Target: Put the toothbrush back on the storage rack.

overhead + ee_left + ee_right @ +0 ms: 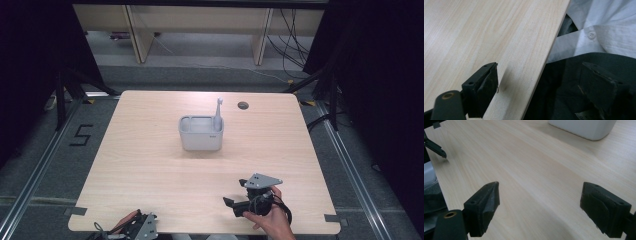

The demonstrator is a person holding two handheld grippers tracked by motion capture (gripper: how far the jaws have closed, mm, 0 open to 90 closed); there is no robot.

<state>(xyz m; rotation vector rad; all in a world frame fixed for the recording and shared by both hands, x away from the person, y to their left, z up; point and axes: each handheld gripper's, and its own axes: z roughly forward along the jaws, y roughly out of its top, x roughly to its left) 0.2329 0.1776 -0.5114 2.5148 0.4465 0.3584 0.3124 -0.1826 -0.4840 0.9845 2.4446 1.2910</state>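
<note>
1. Wood-grain, pale and square with rounded corners, the table top (150, 165) spreads wide and bare around the things on it, and its left edge runs beside a grey floor strip marked with a black "5" (80, 135).
2. At the near-left edge sits the left gripper (141, 226), held by a hand at the bottom of the high view. In the left gripper view (537, 85) its two black jaws stand wide apart with nothing between them; one jaw is over the wood, the other is past the table's near edge, above dark trousers and a white buttoned shirt (604, 27).
3. Between the two grippers the near strip of table lies bare.
4. At the middle of the table, well apart from both grippers, stands the light grey rectangular plastic organiser box (201, 133), upright, with compartments open at the top. A slim pale grey brush-like stick (218, 112) stands upright in its right-hand compartment, rising above the rim.
5. Behind the box to the right, a small round dark cable hole (243, 105) sits near the far edge.
6. At the near right, the right gripper (231, 204) is held low over the wood by a hand, a grey three-cornered plate on top. In the right gripper view (539, 202) its jaws are spread wide and hold nothing, with the box's base at the top of that view.
</note>
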